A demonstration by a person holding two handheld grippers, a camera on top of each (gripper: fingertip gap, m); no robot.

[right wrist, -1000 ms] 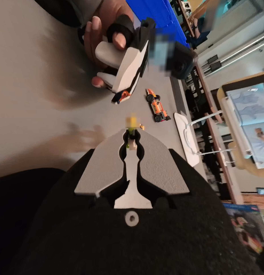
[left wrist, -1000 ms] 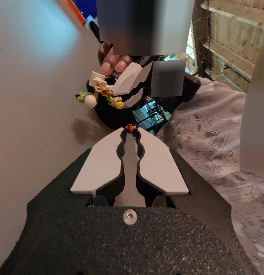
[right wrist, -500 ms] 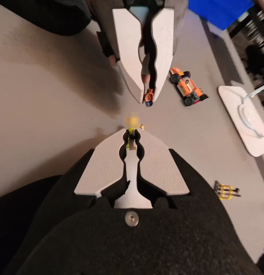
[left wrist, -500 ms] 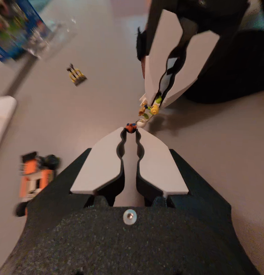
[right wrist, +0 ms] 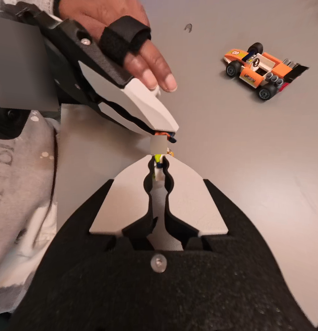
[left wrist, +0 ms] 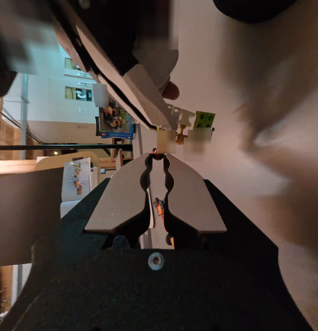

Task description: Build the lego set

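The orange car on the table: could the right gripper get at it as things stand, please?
Probably not right away. The path to the car across the table looks free, but the right gripper is shut on a minifigure, which it would need to let go of first.

You can make out writing in four places. The orange race car on the table carries a printed number on its nose and a short word along its side panel, both sharp in the right wrist view. The grey sweatshirt at that view's left edge shows large dark letters, cut off and blurred. In your left wrist view, the set box bears a brand logo and small print, too small to read. A window behind it shows a white sign.
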